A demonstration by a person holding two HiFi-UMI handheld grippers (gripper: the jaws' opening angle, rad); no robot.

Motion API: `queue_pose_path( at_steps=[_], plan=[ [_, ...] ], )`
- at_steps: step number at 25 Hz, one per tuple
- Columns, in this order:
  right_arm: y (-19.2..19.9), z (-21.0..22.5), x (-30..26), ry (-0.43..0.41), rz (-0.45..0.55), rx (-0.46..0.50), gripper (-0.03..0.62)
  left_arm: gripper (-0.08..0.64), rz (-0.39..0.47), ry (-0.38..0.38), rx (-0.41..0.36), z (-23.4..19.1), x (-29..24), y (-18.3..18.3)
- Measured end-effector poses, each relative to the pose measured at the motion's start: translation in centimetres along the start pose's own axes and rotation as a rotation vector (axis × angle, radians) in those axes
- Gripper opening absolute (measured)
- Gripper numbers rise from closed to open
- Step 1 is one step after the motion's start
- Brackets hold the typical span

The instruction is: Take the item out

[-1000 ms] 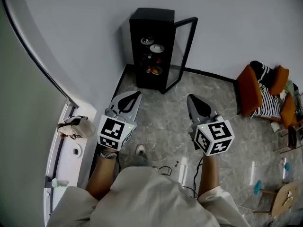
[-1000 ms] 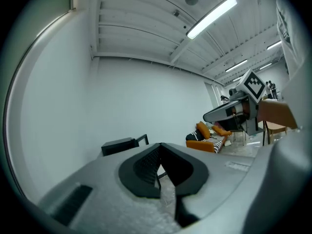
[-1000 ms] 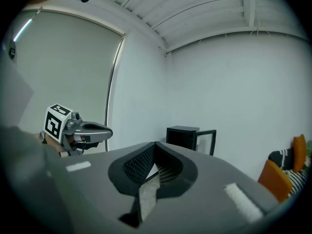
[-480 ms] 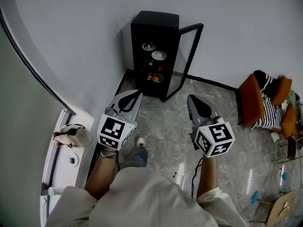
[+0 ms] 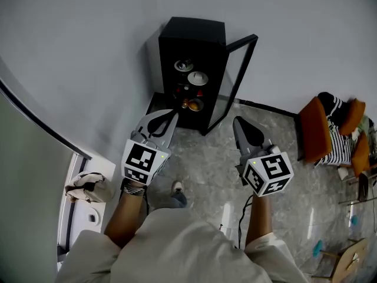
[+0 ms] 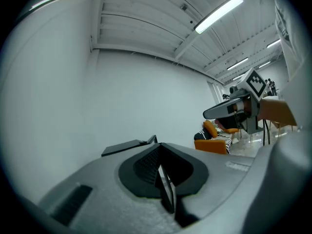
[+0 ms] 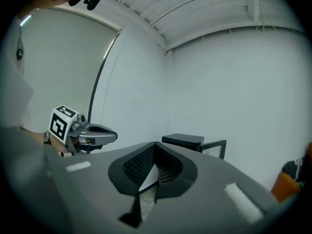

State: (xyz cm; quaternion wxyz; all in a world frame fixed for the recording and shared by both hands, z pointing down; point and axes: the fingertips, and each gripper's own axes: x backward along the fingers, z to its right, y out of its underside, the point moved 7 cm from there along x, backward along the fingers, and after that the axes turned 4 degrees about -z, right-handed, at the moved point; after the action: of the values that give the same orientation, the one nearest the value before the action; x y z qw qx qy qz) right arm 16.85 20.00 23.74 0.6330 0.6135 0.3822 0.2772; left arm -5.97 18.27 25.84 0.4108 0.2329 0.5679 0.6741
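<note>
A black cabinet (image 5: 191,37) stands against the grey wall with its glass door (image 5: 235,81) swung open to the right. On its shelves I see a metal bowl (image 5: 184,65), a white bowl (image 5: 197,77), and small red and orange items (image 5: 191,104) lower down. My left gripper (image 5: 171,117) is shut and empty, short of the cabinet's lower left. My right gripper (image 5: 237,122) is shut and empty too, in front of the door. The cabinet also shows in the right gripper view (image 7: 187,141), beyond that gripper (image 7: 155,145), and in the left gripper view (image 6: 127,147), beyond the left gripper (image 6: 158,146).
An orange chair (image 5: 315,128) with a striped cloth stands at the right. A bag (image 5: 87,186) lies on a white ledge at the left. A cable (image 5: 242,212) runs over the marble floor by my feet. A small wooden table (image 5: 352,251) is at the bottom right.
The cabinet has come nearer and lower in the head view as the person steps toward it. Both grippers keep the same stance, shut and side by side.
</note>
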Motion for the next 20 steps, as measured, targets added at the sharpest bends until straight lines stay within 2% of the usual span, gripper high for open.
queue_pose_path(
  at_steps=[3,8,12,20],
  plan=[
    [-0.4,0.6,-3.0,-0.003,-0.012,-0.001,0.005,0.005,-0.017,0.001,-0.022,-2.3,-1.9,0.2],
    [-1.2,1.5,-7.1,0.014,-0.015,0.008,0.006,0.005,-0.025,0.014,-0.009,-5.8,-4.6,0.7],
    [-1.3,2.6,-10.2,0.040,-0.026,-0.020,0.006,0.005,-0.033,0.036,-0.008,-8.1,-6.7,1.3],
    [-0.7,3.6,-16.6,0.027,-0.062,-0.019,0.006,0.005,-0.033,0.060,0.014,-13.1,-10.7,3.0]
  ],
)
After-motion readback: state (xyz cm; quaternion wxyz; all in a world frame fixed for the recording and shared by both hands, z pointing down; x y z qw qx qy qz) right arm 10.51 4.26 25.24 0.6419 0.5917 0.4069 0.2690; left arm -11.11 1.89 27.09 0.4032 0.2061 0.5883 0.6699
